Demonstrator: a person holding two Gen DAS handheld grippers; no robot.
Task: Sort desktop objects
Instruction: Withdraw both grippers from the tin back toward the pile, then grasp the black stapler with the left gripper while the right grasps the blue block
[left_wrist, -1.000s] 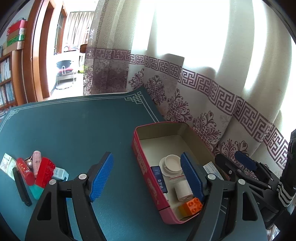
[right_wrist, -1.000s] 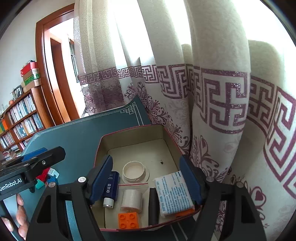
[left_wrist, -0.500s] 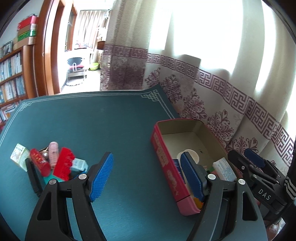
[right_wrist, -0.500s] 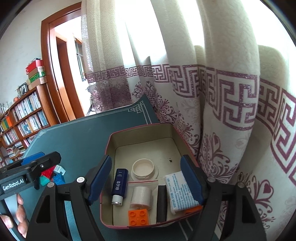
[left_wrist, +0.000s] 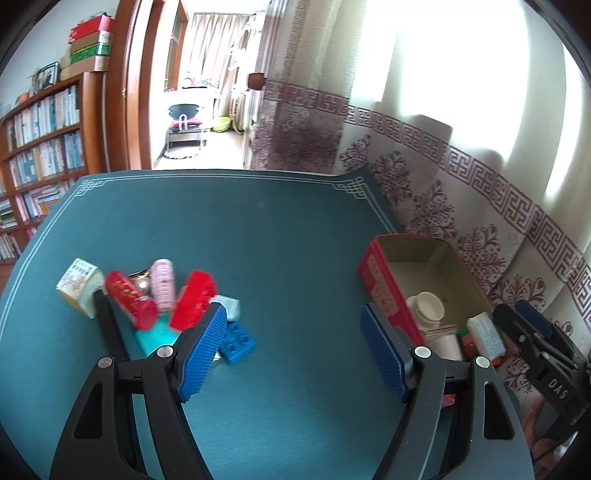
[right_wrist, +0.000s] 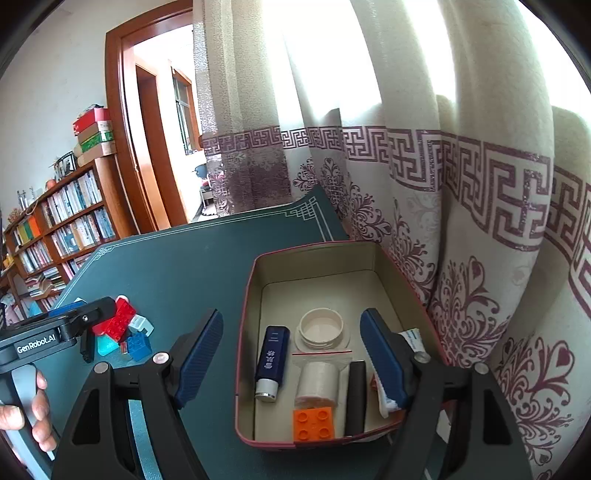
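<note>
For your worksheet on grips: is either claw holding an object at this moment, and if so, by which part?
Nothing is held. The left claw is open over bare tabletop, and the right claw is open above the red box.

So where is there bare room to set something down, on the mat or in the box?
The mat is bare between the pile and the box, and beyond both to its far edge. Inside the box, the far half past the white lid is free; the near half is crowded.
</note>
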